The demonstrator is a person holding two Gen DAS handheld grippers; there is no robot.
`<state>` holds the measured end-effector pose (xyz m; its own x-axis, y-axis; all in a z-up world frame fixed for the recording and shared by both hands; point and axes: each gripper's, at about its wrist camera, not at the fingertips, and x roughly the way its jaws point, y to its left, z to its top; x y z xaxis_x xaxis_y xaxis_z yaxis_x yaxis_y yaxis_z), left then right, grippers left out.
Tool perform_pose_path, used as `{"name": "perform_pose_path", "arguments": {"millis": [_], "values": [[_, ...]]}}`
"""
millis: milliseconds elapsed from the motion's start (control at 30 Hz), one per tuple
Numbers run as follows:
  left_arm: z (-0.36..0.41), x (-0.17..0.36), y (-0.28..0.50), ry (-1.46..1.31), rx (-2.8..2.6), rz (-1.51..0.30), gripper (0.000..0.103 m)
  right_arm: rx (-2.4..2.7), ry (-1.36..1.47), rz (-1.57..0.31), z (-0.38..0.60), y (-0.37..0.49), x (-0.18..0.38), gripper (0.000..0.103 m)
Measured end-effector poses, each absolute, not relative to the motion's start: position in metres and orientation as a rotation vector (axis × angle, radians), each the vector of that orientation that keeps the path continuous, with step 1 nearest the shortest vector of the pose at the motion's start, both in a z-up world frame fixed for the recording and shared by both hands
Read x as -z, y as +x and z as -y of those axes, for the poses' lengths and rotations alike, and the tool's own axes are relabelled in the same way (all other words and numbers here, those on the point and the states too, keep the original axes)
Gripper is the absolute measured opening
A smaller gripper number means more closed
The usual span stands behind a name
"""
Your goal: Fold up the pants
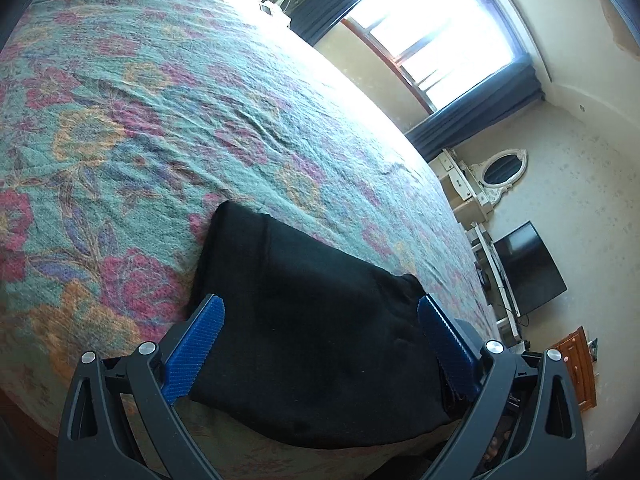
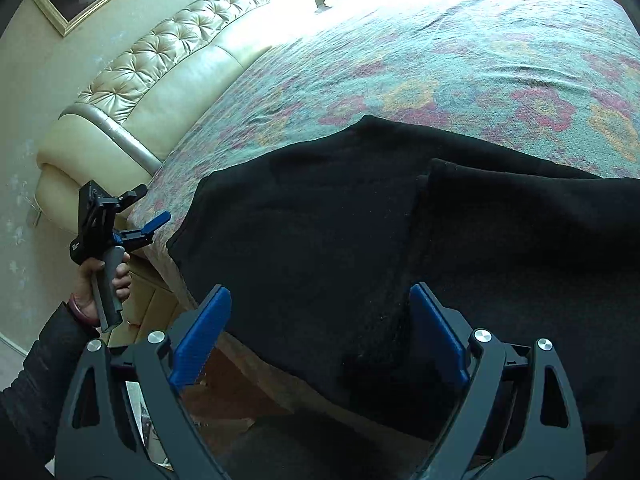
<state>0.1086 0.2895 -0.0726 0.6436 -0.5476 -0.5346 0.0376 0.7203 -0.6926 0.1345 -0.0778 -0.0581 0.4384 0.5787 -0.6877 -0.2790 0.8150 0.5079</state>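
Observation:
Black pants (image 1: 312,320) lie folded on the floral bedspread (image 1: 140,120) near the bed's front edge. My left gripper (image 1: 320,312) is open, its blue fingers (image 1: 200,340) apart above the pants, holding nothing. In the right wrist view the pants (image 2: 360,220) spread across the bed's near side, with a fold line down the middle. My right gripper (image 2: 320,312) is open above their hanging front edge, empty. The left gripper (image 2: 120,232) also shows there, held in a hand off the bed's left corner, jaws apart.
A cream tufted headboard (image 2: 160,72) stands at the bed's left end. A bright window (image 1: 432,28) with dark curtains, a white dresser with mirror (image 1: 492,176), a dark TV (image 1: 528,268) and a wooden drawer (image 1: 576,372) lie to the right.

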Motion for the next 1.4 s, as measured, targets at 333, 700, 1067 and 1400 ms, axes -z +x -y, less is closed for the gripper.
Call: {"name": "perform_pose_path", "arguments": {"millis": [333,700,1067,1400], "values": [[-0.304,0.121,0.144,-0.722,0.452,-1.003,0.096,-0.541,0.377,-0.999,0.079,0.135,0.062,0.091],[-0.291,0.126,0.153,-0.787,0.583,-0.997,0.096,-0.555,0.352,-1.004,0.070,0.137,0.063,0.091],[-0.271,0.131,0.152,-0.693,0.448,-1.086,0.028,-0.544,0.358,-0.991,0.074,0.134,0.059,0.091],[-0.251,0.073,0.149,-0.716,0.444,-0.979,0.024,-0.481,0.316,-0.945,0.096,0.123,0.045,0.091]]}}
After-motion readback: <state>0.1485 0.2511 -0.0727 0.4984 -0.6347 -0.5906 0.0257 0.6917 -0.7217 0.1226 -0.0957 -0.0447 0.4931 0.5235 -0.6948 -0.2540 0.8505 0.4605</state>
